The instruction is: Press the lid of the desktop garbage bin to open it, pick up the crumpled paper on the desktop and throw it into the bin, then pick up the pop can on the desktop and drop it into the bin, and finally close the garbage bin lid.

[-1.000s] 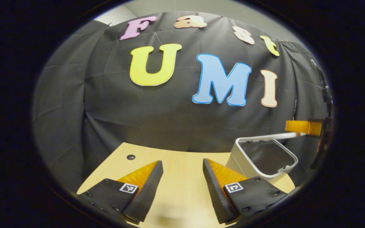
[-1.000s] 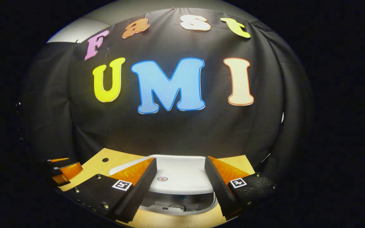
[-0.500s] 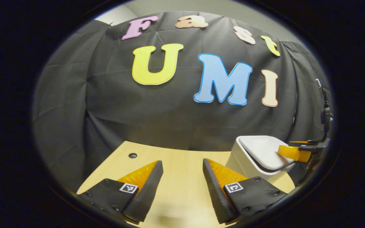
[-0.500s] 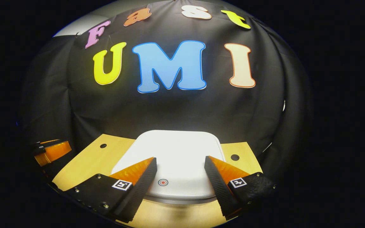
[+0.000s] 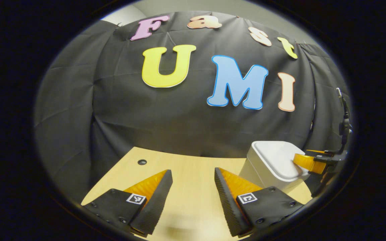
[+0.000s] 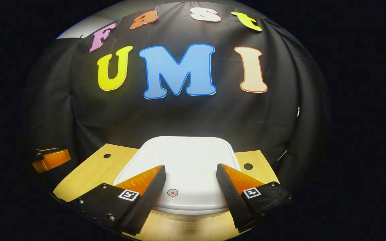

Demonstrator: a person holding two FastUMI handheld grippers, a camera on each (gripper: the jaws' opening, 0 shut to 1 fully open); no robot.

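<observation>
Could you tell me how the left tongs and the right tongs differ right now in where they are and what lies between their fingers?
The right tongs hang over the closed lid of the bin, fingers spread to either side of its red dot; the left tongs sit beside the bin over the bare desk. The right tongs have the lid between their fingers; the left tongs have only desk. Both are open and hold nothing.

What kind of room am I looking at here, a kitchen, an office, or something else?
It looks like a small recording booth set up as a desk, not a real home. A black cloth wall hangs behind a pale wooden desktop, which carries a white lidded garbage bin.
</observation>
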